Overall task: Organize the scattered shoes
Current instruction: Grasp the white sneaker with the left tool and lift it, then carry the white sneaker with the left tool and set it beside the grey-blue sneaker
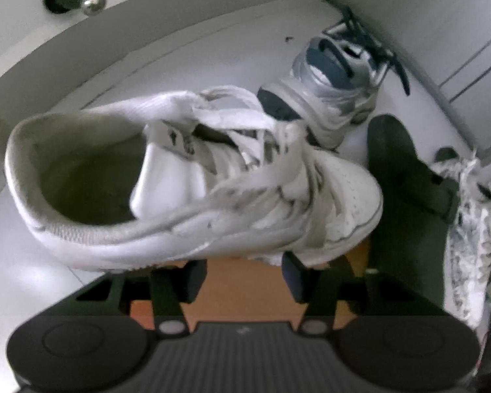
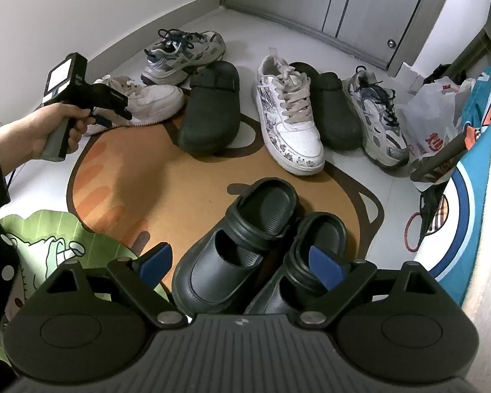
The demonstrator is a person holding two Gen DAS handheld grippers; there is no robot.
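Pinching smooth white leather sneaker [image 1: 186, 190], flat laces: left gripper [image 1: 244, 276].

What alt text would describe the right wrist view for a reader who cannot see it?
The open right gripper hovers over two glossy black rubber clogs on an orange mat. Farther off, a hand brings the left gripper to a plain white leather sneaker among more scattered shoes.

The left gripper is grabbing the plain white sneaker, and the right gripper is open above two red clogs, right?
Almost. The clogs are black, not red; the right wrist view shows them below the open right gripper. The rest holds: the left gripper has closed on the side of the plain white sneaker.
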